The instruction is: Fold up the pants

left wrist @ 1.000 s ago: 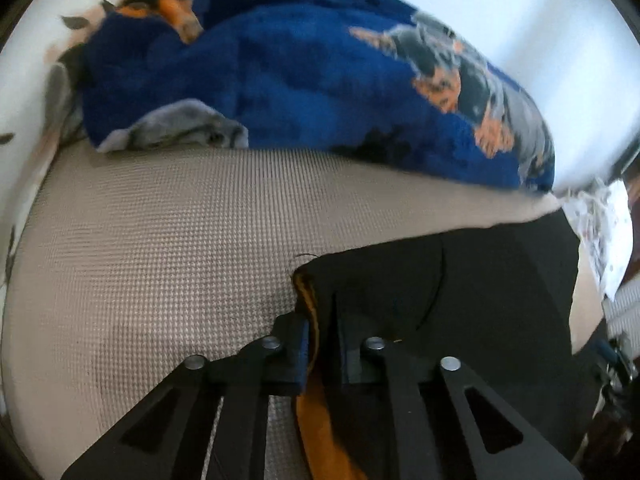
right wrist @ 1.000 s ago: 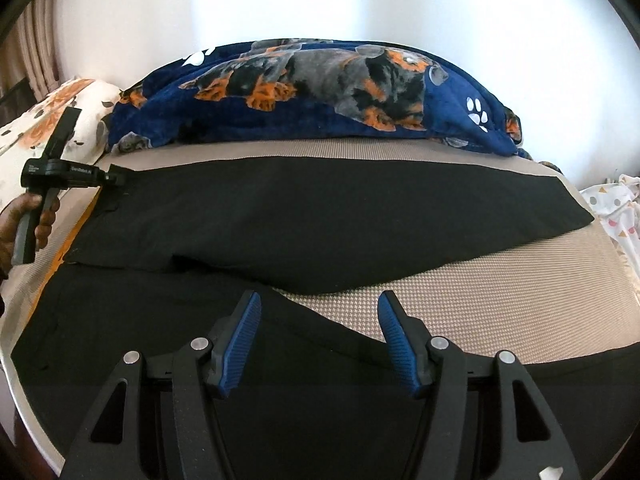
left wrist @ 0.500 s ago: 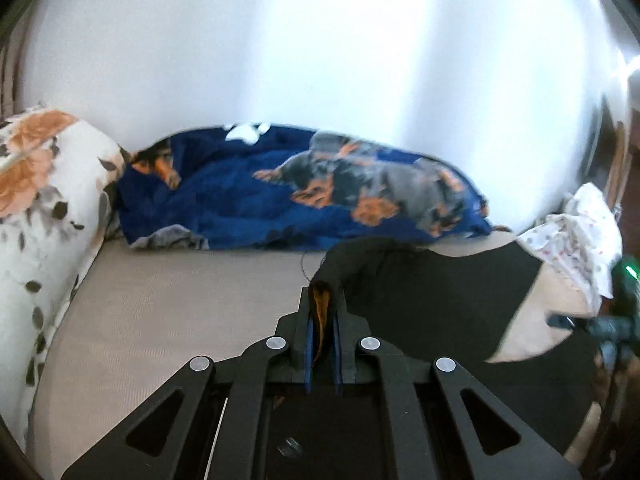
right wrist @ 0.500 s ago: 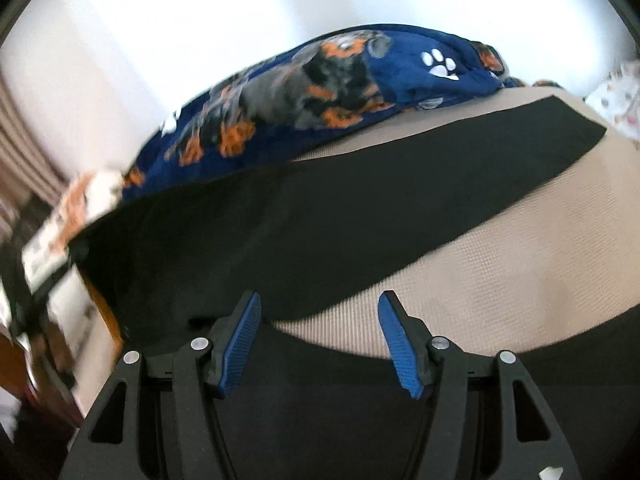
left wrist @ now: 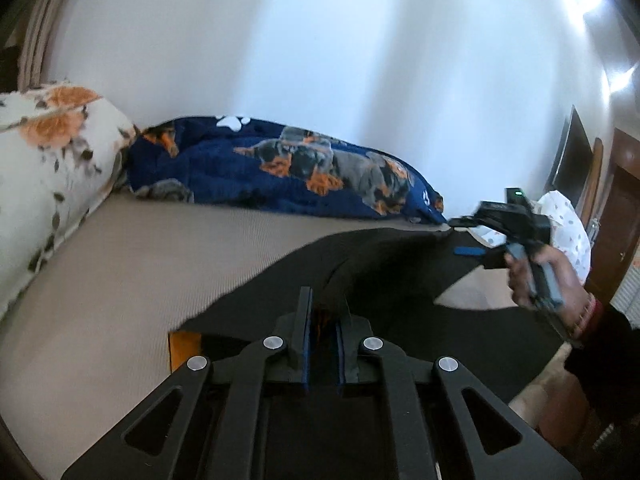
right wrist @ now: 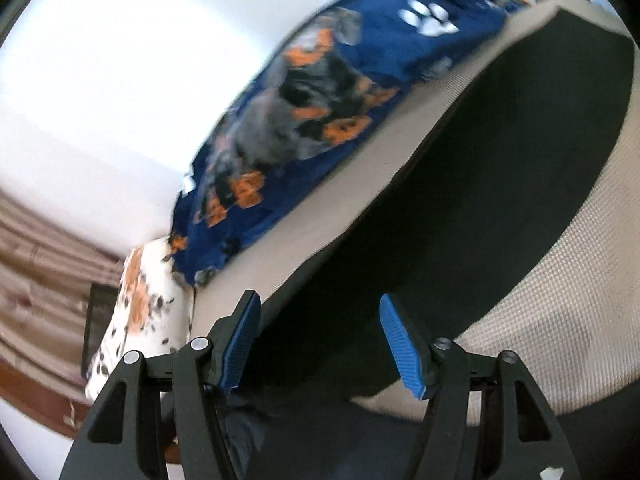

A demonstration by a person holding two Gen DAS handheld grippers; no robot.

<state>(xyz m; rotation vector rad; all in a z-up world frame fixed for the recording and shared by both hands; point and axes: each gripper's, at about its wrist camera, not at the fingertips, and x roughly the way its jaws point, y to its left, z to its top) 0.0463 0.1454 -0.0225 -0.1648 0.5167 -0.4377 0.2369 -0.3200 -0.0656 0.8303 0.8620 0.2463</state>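
Beige bed cover (left wrist: 132,264) with a waffle texture is the surface everything sits on. Closest in the left wrist view, the left tool (left wrist: 320,332) is clamped narrow on a fold of the black pants (left wrist: 360,280), and you can see a bit of orange lining pinched right between the pads. The fabric rises from the bed into the grip, and the rest spreads ahead and off to the right of it. An orange patch peeks out just left of the tool.

Right tool (right wrist: 320,340) has its jaws standing wide with the blue pads (right wrist: 400,344) apart and nothing pressed between them; black cloth lies under and ahead of it, one pant leg running away up to the right. From the left view you can see that same tool out to the right, held in a hand (left wrist: 540,276) over the far end of the pants.

Further out there's a navy blanket with a dog print (left wrist: 288,168) bunched along the white wall (left wrist: 320,40), and a floral pillow (left wrist: 52,168) off to the left. Right wrist shot is pretty blurry.
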